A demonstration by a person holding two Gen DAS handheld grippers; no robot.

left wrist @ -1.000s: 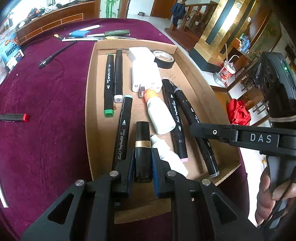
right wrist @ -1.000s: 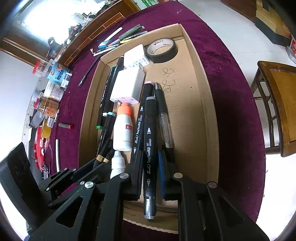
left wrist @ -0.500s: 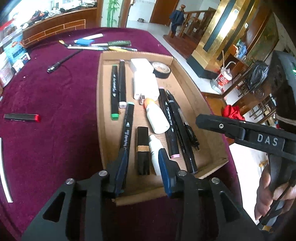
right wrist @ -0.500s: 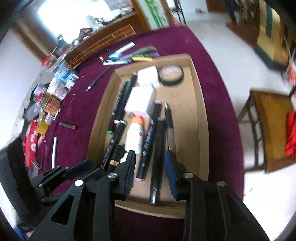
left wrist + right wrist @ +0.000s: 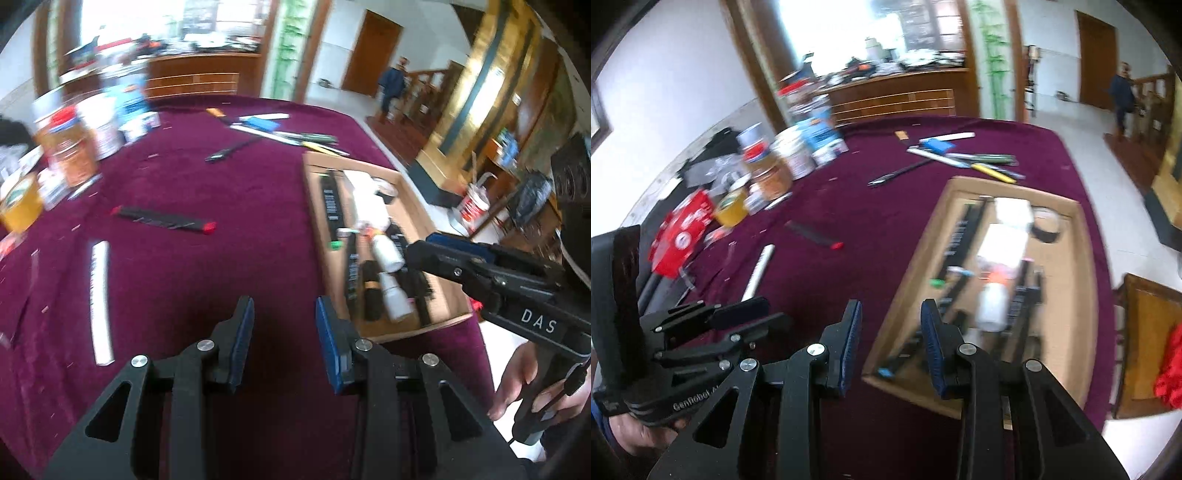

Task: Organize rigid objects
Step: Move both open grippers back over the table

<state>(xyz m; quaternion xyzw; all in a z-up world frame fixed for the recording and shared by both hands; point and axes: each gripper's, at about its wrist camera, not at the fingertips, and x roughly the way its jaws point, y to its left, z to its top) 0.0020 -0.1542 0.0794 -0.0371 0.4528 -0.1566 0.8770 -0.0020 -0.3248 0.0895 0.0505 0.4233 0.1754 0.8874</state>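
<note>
A shallow cardboard tray lies on the maroon cloth. It holds several black markers, a white bottle, a black tube with a gold band, a white box and a tape roll. My left gripper hovers open over bare cloth left of the tray, with nothing between its blue pads. My right gripper is open and empty too, above the tray's near left corner. A black marker with a red cap and a white stick lie loose on the cloth.
Jars, tins and boxes crowd the table's far left, with a red packet beside them. Pens and a blue item lie beyond the tray. A wooden chair stands off the table's right edge.
Both grippers opened and let go: the left released the black gold-banded tube, the right a black marker, both left in the tray. Both rose and swung left; the views are motion-blurred.
</note>
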